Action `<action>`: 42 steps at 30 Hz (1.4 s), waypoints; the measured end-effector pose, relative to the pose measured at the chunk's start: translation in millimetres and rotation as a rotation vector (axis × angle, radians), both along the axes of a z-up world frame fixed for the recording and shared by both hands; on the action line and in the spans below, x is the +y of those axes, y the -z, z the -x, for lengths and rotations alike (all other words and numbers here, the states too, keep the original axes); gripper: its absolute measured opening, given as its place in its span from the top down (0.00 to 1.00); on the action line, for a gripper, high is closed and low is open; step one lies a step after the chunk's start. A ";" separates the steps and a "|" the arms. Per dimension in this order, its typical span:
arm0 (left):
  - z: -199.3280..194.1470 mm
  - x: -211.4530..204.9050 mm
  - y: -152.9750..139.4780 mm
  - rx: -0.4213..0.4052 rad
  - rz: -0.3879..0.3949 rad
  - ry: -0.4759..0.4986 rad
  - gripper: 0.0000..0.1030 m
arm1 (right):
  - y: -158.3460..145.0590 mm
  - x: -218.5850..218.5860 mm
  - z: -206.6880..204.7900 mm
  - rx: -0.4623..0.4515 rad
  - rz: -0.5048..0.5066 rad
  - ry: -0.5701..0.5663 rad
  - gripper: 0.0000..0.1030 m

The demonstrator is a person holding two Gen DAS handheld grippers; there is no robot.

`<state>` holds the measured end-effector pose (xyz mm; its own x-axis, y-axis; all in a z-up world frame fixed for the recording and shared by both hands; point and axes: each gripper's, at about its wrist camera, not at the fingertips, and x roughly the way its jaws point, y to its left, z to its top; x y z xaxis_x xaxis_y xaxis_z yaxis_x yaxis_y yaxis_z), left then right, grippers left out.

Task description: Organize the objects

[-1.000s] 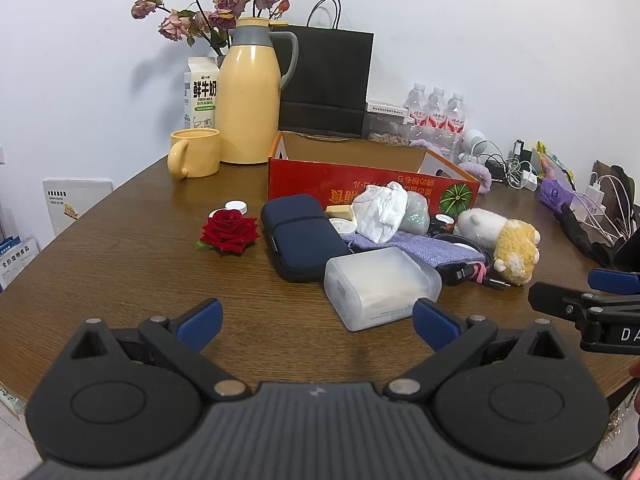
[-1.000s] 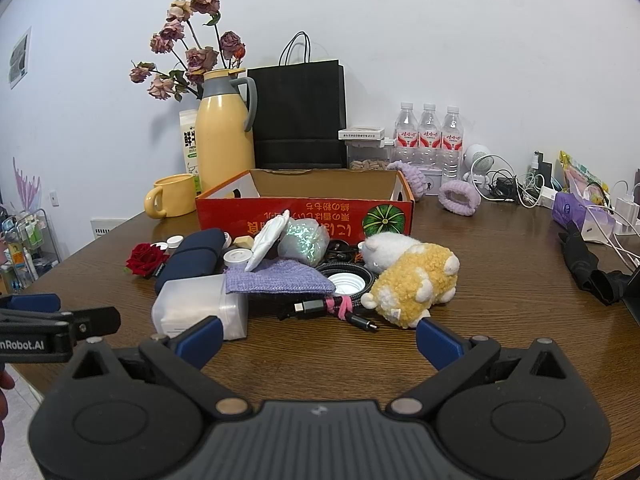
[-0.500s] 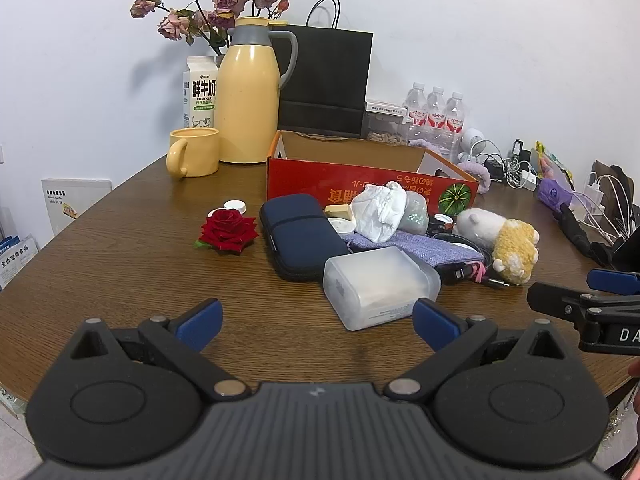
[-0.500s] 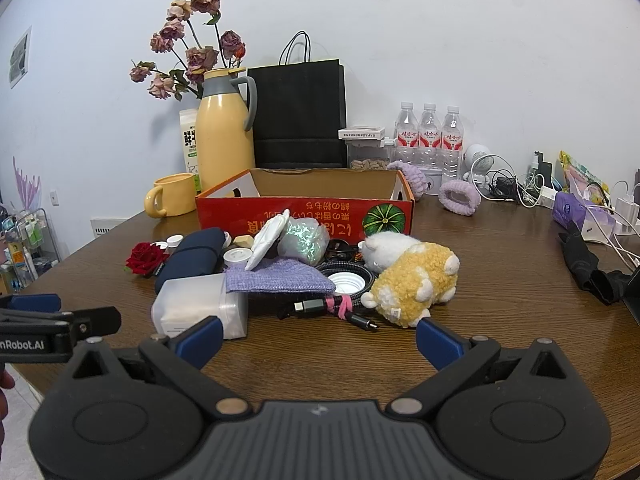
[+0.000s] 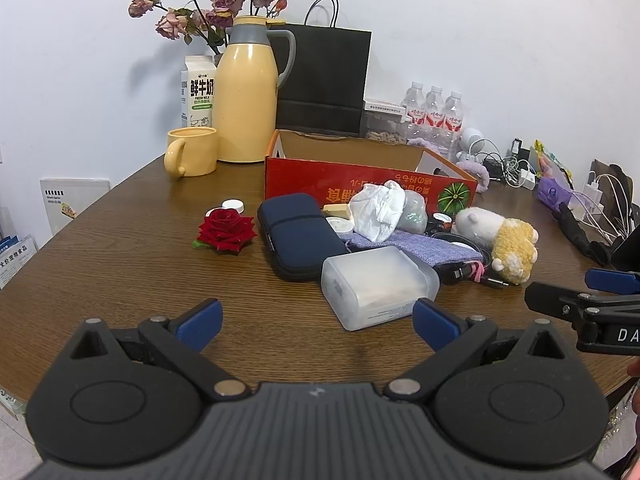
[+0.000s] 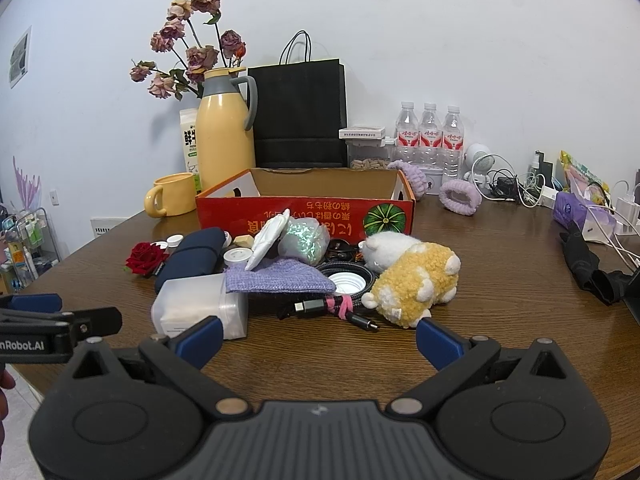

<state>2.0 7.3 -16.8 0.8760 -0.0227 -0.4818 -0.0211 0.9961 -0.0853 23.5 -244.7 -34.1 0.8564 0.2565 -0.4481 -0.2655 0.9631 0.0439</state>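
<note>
A red open cardboard box (image 5: 360, 184) (image 6: 304, 212) stands mid-table. In front of it lies a pile: a navy pouch (image 5: 298, 234), a frosted plastic case (image 5: 376, 282) (image 6: 198, 308), a purple knit cloth (image 6: 276, 276), a white crumpled bag (image 5: 376, 210), a plush toy (image 5: 500, 242) (image 6: 412, 280), a cable (image 6: 336, 306) and a red rose (image 5: 226, 230). My left gripper (image 5: 318, 320) is open and empty, just short of the frosted case. My right gripper (image 6: 318, 338) is open and empty, just short of the cable and plush.
At the back stand a yellow jug (image 5: 246, 92), a yellow mug (image 5: 192, 152), a milk carton (image 5: 198, 92), a black paper bag (image 6: 300, 116) and water bottles (image 6: 430, 130). Chargers, cables and a black cloth (image 6: 592, 268) crowd the right side. The table edge is close on the left.
</note>
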 end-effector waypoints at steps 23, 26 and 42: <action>-27.1 -15.4 7.0 0.063 -0.003 0.009 0.00 | 8.7 -8.5 -13.1 0.004 0.018 0.018 0.00; -42.4 -22.7 11.0 0.099 0.012 -0.006 0.00 | 8.1 -16.3 -21.0 -0.005 0.024 0.030 0.00; -94.0 -74.1 19.0 0.128 -0.022 -0.090 0.00 | 18.3 -72.3 -85.8 -0.036 0.070 -0.131 0.00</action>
<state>96.0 -66.9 -35.9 0.8053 0.0649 -0.5892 -0.1195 0.9914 -0.0541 109.3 -317.0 -52.5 0.8334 0.3362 -0.4386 -0.3893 0.9205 -0.0341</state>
